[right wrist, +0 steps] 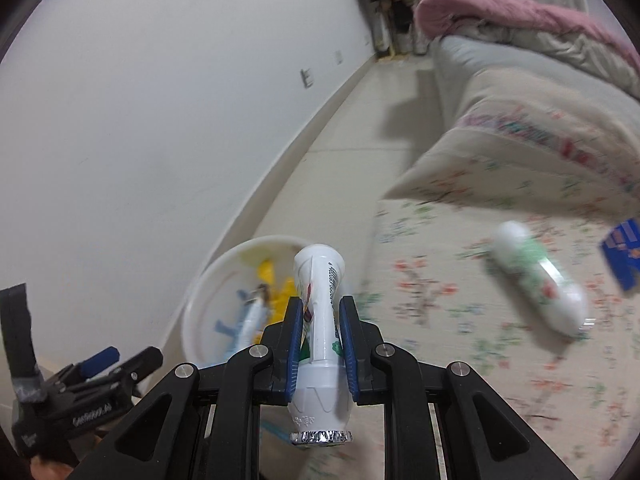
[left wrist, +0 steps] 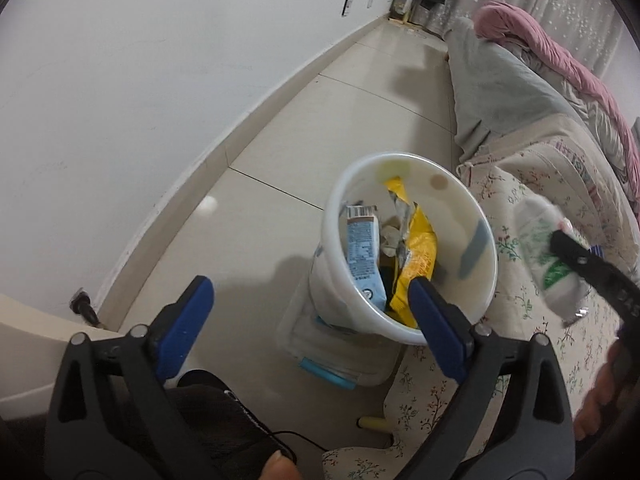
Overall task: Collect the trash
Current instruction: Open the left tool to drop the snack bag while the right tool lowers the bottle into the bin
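The bed (right wrist: 460, 320) carries another bottle (right wrist: 538, 280); the bin (right wrist: 200, 300) stands at its 9 o'clock. Right gripper (right wrist: 320, 320) holds a bottle (right wrist: 322, 316), long axis pointing binward at 11 o'clock; left gripper (left wrist: 308, 300), wide and empty, hovers nearer

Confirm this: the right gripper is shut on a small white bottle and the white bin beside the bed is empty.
Not empty. The left wrist view shows the bin holding a yellow wrapper and a blue packet. The right gripper is indeed shut on the bottle.
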{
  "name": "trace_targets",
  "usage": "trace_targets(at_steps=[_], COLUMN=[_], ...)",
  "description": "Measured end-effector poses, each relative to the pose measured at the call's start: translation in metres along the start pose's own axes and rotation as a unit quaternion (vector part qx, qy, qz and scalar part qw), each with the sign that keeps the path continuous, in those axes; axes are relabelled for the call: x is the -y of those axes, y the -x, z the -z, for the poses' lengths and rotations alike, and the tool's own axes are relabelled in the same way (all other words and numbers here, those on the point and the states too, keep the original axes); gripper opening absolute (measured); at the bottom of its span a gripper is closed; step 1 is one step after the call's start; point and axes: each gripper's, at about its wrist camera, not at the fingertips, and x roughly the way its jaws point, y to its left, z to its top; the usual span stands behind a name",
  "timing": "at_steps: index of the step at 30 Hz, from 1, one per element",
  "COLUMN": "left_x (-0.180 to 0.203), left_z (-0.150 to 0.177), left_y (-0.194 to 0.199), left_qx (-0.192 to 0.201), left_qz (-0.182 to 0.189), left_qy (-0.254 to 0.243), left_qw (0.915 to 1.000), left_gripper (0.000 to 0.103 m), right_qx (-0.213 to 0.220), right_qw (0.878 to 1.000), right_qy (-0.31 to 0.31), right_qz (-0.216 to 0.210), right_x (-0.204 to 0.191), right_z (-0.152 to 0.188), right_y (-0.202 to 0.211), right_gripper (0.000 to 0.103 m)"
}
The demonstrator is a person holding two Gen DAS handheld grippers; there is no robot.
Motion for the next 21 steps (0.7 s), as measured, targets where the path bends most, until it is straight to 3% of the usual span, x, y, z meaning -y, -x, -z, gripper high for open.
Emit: trace_targets(at_steps=[9,19,21], left_x=[-0.009,-0.014,-0.014], left_z=[-0.005,-0.007,-0.007], left_y=[-0.004,-0.006,-0.005], left_qx=[-0.007,-0.010,-0.010], left_qz=[-0.024,-0.017,-0.017], left_qy=[0.001,0.010,0.011], left_qw=[0.9997,0.9998,0.9997], left_gripper=[0.098,0.098,0.098], right_qx=[-0.025,-0.022,-0.015], right_qw=[1.000,1.000,1.000], right_qy=[0.006,0.009,0.010], right_qz=[-0.010,-0.017,-0.024], right_x=[-0.019,-0.024,-0.024], right_z=[-0.004,-0.007,-0.007], right_y=[-0.047,-0.059,-0.056], right_gripper=[0.019,0.020,0.026])
